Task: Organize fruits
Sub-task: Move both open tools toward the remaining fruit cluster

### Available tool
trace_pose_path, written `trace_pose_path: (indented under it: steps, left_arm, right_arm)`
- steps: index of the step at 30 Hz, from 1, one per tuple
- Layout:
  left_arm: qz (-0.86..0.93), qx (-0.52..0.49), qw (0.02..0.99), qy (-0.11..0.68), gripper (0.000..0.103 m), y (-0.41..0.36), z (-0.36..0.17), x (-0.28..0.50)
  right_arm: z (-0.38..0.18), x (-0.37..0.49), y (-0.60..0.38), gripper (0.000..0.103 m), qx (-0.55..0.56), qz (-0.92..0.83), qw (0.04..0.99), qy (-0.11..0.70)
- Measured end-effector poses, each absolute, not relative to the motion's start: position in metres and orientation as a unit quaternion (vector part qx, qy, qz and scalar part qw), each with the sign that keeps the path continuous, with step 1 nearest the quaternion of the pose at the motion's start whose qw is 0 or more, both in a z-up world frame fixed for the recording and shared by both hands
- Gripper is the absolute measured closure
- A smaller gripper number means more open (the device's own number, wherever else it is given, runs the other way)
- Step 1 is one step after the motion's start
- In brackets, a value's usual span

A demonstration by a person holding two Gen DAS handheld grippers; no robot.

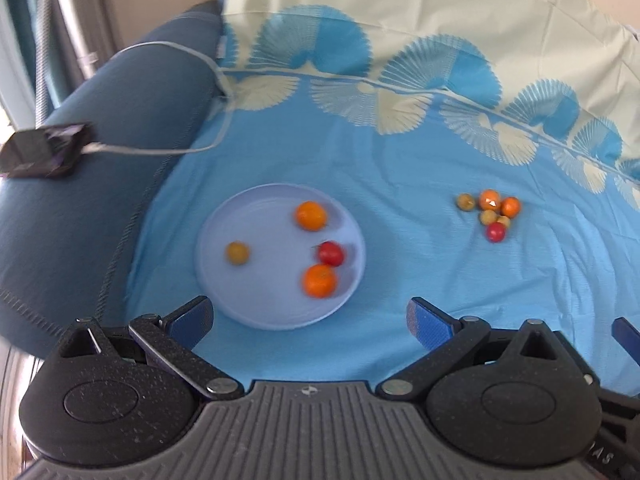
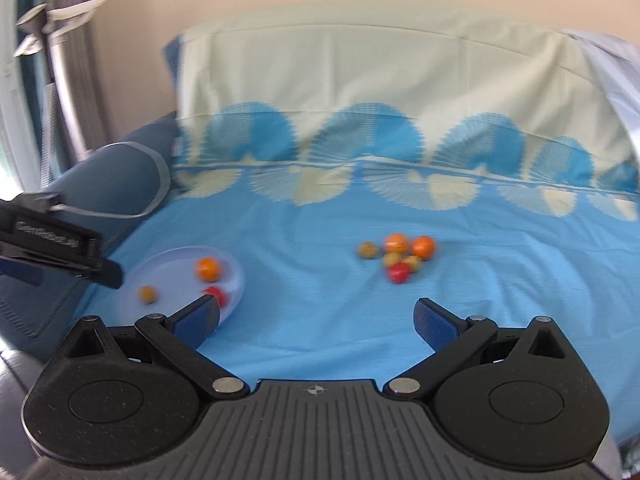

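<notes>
Both the left gripper [image 1: 308, 318] and the right gripper [image 2: 316, 318] hang wide open and empty above the blue bedsheet [image 1: 400, 280], where a pale plate [image 1: 256, 304] just ahead carries four fruits [image 1: 311, 215] and a small fruit pile [image 1: 490, 214] lies well apart to its right.

blue sheet [image 1: 400, 280] on bed: plate [image 1: 224, 280] left, fruit cluster [image 1: 490, 214] right.
</notes>
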State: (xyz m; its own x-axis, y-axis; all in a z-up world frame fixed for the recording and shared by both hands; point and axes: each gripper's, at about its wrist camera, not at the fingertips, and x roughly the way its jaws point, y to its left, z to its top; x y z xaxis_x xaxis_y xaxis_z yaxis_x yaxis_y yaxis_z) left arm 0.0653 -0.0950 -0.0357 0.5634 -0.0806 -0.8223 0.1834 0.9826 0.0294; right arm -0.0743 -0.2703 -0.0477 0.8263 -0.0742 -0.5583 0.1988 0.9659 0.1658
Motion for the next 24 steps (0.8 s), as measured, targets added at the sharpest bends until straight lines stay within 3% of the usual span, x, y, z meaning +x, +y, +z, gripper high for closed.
trace_pose_path:
  steps: [12,24]
  left_arm:
    - [-0.136,0.101,0.861,0.480,0.000,-0.222,-0.098,0.180]
    - [-0.170,0.115,0.812,0.546,0.000,-0.307,-0.194,0.273]
  right_arm:
    - [-0.109,-0.011,-0.389,0.001,0.127,-0.207,0.926,0.291]
    - [-0.188,0.118,-0.457,0.001,0.118,-0.148,0.916,0.353]
